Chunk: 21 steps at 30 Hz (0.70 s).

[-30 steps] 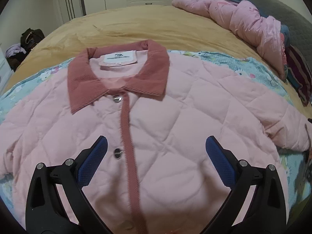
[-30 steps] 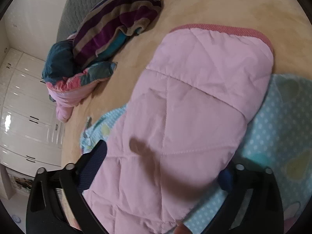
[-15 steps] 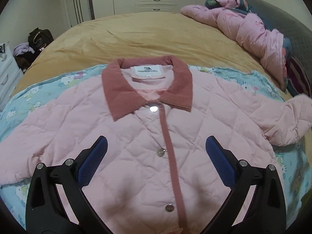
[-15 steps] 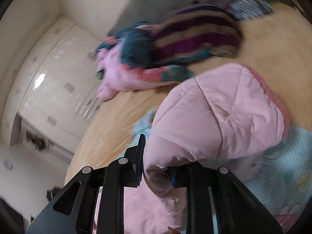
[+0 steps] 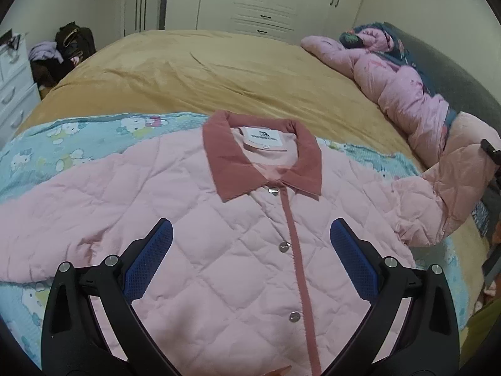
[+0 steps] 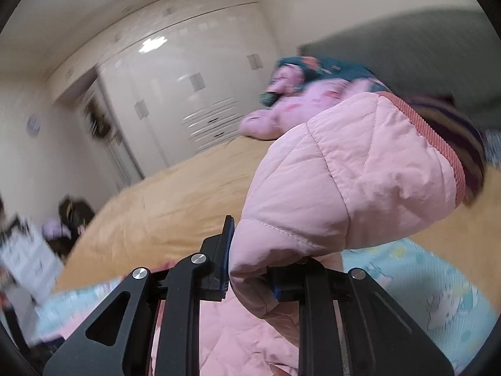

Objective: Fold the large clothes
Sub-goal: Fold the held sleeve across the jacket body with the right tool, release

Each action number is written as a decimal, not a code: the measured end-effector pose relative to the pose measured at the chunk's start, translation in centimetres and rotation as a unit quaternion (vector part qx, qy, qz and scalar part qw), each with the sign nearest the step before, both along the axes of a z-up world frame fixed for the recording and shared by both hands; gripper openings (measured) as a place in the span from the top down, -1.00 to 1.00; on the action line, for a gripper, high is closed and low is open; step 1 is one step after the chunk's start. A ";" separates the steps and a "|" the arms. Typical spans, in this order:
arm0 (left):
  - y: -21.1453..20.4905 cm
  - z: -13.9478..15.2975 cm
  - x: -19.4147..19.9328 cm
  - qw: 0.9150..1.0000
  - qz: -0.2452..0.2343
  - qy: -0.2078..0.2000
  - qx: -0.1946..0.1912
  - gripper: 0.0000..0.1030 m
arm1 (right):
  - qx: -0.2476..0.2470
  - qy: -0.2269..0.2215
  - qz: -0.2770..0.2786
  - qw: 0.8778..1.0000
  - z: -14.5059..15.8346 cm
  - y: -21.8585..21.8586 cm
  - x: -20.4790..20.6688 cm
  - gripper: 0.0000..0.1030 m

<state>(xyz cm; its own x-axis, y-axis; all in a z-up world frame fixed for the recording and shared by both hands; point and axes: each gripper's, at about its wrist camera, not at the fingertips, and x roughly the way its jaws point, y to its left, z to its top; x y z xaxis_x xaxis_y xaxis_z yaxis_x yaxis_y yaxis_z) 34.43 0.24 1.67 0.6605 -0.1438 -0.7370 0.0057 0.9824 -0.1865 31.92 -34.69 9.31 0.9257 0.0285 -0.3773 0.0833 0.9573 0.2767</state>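
A pink quilted jacket (image 5: 219, 244) with a dusty-red collar (image 5: 261, 159) lies front up and buttoned on a light blue cartoon sheet (image 5: 78, 134). My left gripper (image 5: 250, 263) is open and empty, hovering above the jacket's chest. My right gripper (image 6: 249, 266) is shut on the jacket's right sleeve (image 6: 353, 181) and holds it lifted off the bed, the red cuff (image 6: 435, 144) uppermost. The raised sleeve also shows at the right edge of the left wrist view (image 5: 451, 194).
A tan bedspread (image 5: 219, 72) covers the bed beyond the sheet. A pile of pink and dark clothes (image 5: 400, 84) lies along the grey headboard (image 5: 454, 75) at right. White wardrobes (image 5: 266, 0) stand behind; a dresser (image 5: 12, 87) and bags (image 5: 65, 50) at left.
My right gripper closed on the sleeve and lifted it up off the bed, swinging toward the room. My left gripper pulled back and shifted left, so more of the jacket shows.
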 end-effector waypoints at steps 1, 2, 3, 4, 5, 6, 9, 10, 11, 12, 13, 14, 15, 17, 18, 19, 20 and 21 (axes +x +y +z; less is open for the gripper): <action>0.6 0.1 0.0 1.000 0.004 -0.002 -0.003 -0.83 | -0.010 0.000 0.011 1.000 0.1 1.3 0.2 0.64; 1.2 0.3 -0.1 1.000 0.006 -0.004 -0.008 -0.83 | -0.025 0.000 0.026 0.999 0.3 3.1 0.5 0.64; 1.7 0.4 -0.3 1.000 0.008 -0.006 -0.014 -0.83 | -0.033 -0.001 0.036 0.999 0.3 4.3 0.7 0.64; 2.5 0.5 -0.4 1.000 0.009 -0.009 -0.025 -0.83 | -0.044 -0.001 0.051 0.998 0.2 6.1 1.0 0.64; 3.3 0.6 -0.5 0.999 0.009 -0.011 -0.036 -0.83 | -0.054 0.000 0.066 0.996 0.0 8.0 1.2 0.64; 4.1 0.7 -0.5 0.999 0.012 -0.011 -0.044 -0.83 | -0.063 0.000 0.080 0.995 -0.3 9.9 1.4 0.64; 6.1 0.6 -0.7 0.998 0.023 -0.011 -0.055 -0.83 | -0.085 0.005 0.115 0.990 -1.7 15.2 1.9 0.64; 7.1 0.6 -0.9 0.998 0.031 -0.012 -0.060 -0.83 | -0.092 0.009 0.125 0.988 -2.3 16.6 2.3 0.64; 7.9 0.6 -1.0 0.997 0.037 -0.013 -0.064 -0.83 | -0.100 0.015 0.141 0.985 -3.1 18.6 2.6 0.64; 8.6 0.5 -1.0 0.997 0.041 -0.014 -0.067 -0.83 | -0.104 0.021 0.156 0.982 -4.0 20.5 2.9 0.64; 9.5 0.4 -1.2 0.996 0.047 -0.015 -0.070 -0.83 | -0.104 0.028 0.168 0.980 -4.9 22.2 3.0 0.63; 10.4 0.3 -1.4 0.996 0.054 -0.015 -0.072 -0.83 | -0.106 0.038 0.178 0.978 -5.9 23.6 3.3 0.63; 11.2 0.1 -1.5 0.996 0.059 -0.015 -0.073 -0.83 | -0.111 0.046 0.186 0.975 -6.7 24.5 3.8 0.63; 12.4 -0.3 -1.7 0.995 0.066 -0.012 -0.072 -0.83 | -0.126 0.068 0.201 0.969 -9.2 27.3 4.3 0.63; 12.8 -0.5 -1.8 0.995 0.069 -0.011 -0.071 -0.83 | -0.125 0.080 0.208 0.967 -10.4 28.1 4.5 0.63; 13.3 -0.8 -1.8 0.995 0.071 -0.008 -0.071 -0.83 | -0.122 0.096 0.211 0.965 -11.8 28.8 4.8 0.63; 13.7 -1.0 -1.9 0.995 0.071 -0.007 -0.072 -0.83 | -0.119 0.108 0.215 0.963 -13.1 29.4 4.9 0.62; 13.9 -1.3 -1.9 0.995 0.072 -0.006 -0.072 -0.83 | -0.120 0.113 0.218 0.962 -14.0 30.0 4.8 0.62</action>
